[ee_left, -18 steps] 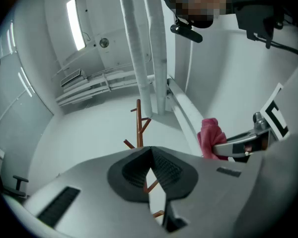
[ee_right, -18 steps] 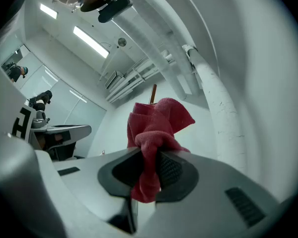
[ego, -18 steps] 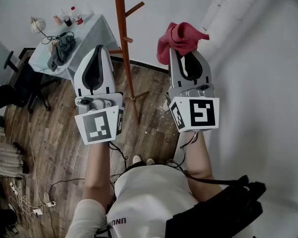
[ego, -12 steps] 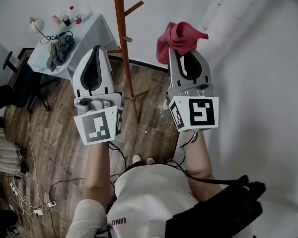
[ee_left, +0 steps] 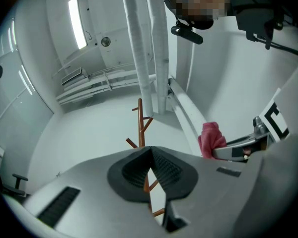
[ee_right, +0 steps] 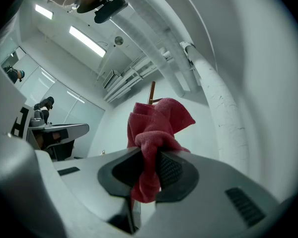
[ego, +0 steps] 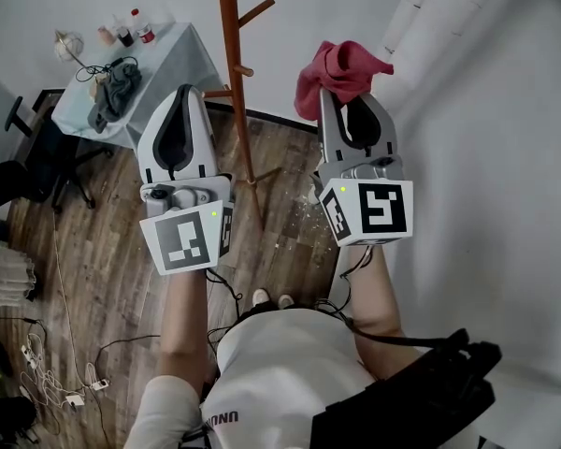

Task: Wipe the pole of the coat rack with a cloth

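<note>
- Head view: the left gripper (ego: pixel 182 96) and right gripper (ego: pixel 352 101) are raised either side of the coat rack pole (ego: pixel 234 92), neither touching it; the red cloth (ego: pixel 341 68) bunches above the right one.
- Left gripper view: jaws pressed together, nothing between them (pole stands beyond).
- Right gripper view: jaws clamped on the cloth.

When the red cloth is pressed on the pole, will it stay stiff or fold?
Probably floppy: the red cloth bunches in loose folds above the right gripper, and a tail hangs below its jaws. It likely moulds around the pole. It seems light: one pinch holds it up.
</note>
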`<state>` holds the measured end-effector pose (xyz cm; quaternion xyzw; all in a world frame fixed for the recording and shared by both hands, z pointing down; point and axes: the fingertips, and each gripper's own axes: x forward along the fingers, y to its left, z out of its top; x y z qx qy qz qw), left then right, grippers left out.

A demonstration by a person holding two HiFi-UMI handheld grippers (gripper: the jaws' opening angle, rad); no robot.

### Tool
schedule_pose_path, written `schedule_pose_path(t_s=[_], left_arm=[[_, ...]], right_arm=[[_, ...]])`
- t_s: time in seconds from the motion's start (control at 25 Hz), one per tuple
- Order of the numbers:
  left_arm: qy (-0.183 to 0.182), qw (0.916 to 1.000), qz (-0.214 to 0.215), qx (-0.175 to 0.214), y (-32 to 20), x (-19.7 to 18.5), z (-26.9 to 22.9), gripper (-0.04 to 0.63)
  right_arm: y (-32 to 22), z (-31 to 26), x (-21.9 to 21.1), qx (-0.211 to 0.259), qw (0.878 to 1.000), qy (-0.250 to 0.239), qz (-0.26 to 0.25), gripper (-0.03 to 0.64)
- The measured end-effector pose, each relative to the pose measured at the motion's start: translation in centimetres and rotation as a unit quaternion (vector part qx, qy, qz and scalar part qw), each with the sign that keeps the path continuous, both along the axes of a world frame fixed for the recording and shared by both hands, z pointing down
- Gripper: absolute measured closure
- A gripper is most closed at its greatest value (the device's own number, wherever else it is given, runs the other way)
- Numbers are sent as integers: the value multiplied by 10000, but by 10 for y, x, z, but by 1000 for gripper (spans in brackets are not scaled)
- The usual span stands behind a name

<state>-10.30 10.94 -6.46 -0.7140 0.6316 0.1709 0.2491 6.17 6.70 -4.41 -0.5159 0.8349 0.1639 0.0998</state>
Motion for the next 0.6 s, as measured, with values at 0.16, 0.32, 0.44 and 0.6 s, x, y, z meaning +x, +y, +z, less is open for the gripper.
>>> schedule_pose_path(t_s=[0.16, 0.32, 0.44, 0.6], left_arm=[[-57, 9999, 100, -30, -1, -2, 3, 581], [-70, 9997, 232, -48, -5, -1, 5, 581], [-89, 9994, 328, -61, -8, 0, 9, 581], [14, 9992, 384, -132, -15, 1, 15, 581]], right_arm=[[-1, 7, -6, -78, 9999, -24, 76, 543], [-3, 15, -8, -189, 9997, -45, 177, 543], [-5, 21, -7, -244, 9993, -121, 274, 543], [-14, 28, -6, -344, 9987, -193, 317, 543]])
